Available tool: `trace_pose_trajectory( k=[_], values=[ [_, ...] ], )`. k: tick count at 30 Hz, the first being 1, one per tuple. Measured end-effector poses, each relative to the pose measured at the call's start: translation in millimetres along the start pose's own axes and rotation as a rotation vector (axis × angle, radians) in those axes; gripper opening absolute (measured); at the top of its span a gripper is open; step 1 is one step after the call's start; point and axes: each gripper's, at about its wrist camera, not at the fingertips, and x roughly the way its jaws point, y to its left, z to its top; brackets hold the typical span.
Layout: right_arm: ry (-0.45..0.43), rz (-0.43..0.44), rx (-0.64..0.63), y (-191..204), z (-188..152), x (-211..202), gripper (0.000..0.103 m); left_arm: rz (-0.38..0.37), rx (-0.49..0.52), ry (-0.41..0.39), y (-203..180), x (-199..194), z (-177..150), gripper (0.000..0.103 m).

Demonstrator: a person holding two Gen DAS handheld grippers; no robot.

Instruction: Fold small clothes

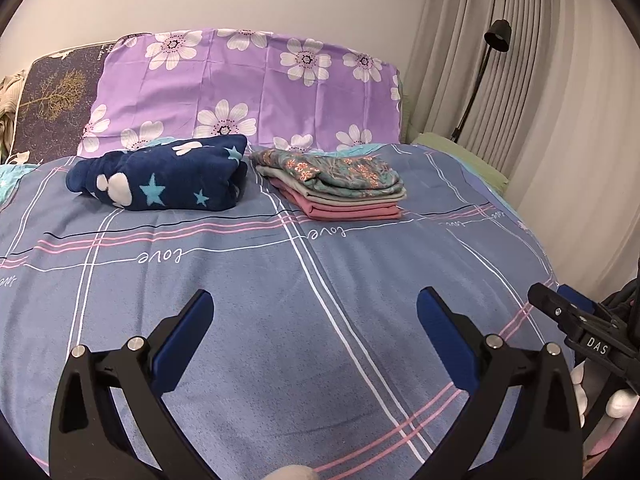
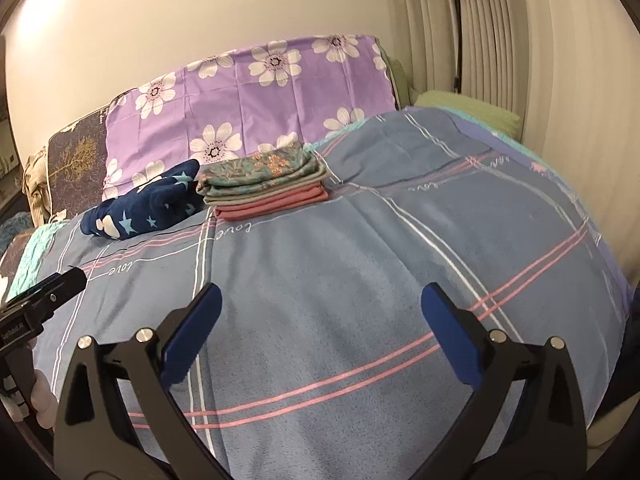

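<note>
On the blue plaid bedspread (image 1: pixel 280 320), near the far edge, a stack of folded clothes (image 1: pixel 340 184) sits with a teal floral piece on top, grey beneath it, and pink layers at the bottom. Just beside it to the left lies a navy fleece bundle (image 1: pixel 160 180) printed with stars, folded loosely, with a narrow gap between the two. Behind both, a purple pillow (image 1: pixel 248 84) with white flowers leans against the wall, and a black lamp (image 1: pixel 498 36) stands by the curtain (image 1: pixel 560 120). Both tools hover over bare bedspread, well apart from the clothes: the left gripper (image 1: pixel 314 312) has its blue-padded fingers spread wide and holds nothing, and the right gripper (image 2: pixel 320 312) is likewise spread wide and holding nothing.
</note>
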Motion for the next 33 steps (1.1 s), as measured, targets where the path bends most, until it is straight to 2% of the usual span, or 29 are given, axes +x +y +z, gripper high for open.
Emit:
trace_pose_trajectory(
  k=[7, 16, 33],
  values=[
    [-0.027, 0.012, -0.045, 14, 2, -11, 0.101, -0.011, 0.021, -0.016, -7, -6, -1, 0.102],
    [-0.027, 0.01, -0.047, 15, 3, -12, 0.101, 0.021, 0.08, -0.006, -20, -6, -7, 0.102],
    [-0.018, 0.002, -0.054, 13, 4, -9, 0.101, 0.031, 0.137, 0.007, -31, -2, -13, 0.102]
  ],
)
